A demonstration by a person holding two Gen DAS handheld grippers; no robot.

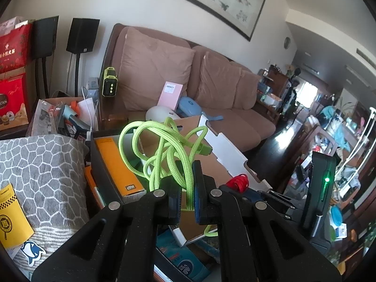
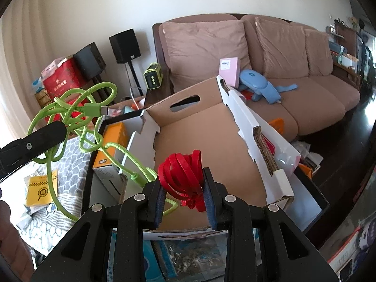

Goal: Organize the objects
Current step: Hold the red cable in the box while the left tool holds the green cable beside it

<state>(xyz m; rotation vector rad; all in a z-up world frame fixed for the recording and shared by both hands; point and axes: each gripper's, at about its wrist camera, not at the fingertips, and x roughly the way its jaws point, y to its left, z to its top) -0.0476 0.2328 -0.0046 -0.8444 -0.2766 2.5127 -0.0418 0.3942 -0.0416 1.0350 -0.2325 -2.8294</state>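
Right wrist view: at six o'clock the right hand-held gripper [image 2: 183,193] pinches a red cable-tie bundle [image 2: 182,176] above the open cardboard box [image 2: 211,136]. At nine o'clock the left hand-held gripper [image 2: 60,129], nearly closed, dangles a green cable [image 2: 77,115]. Best lower each well inside before letting go.

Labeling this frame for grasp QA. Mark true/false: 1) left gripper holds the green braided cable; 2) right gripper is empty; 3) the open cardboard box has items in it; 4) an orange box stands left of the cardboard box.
1) The left gripper is shut on the tangled green braided cable: true.
2) The right gripper is empty: false; it is shut on a bundle of red zip ties.
3) The open cardboard box has items in it: false; its visible floor is bare.
4) An orange box stands left of it: true.
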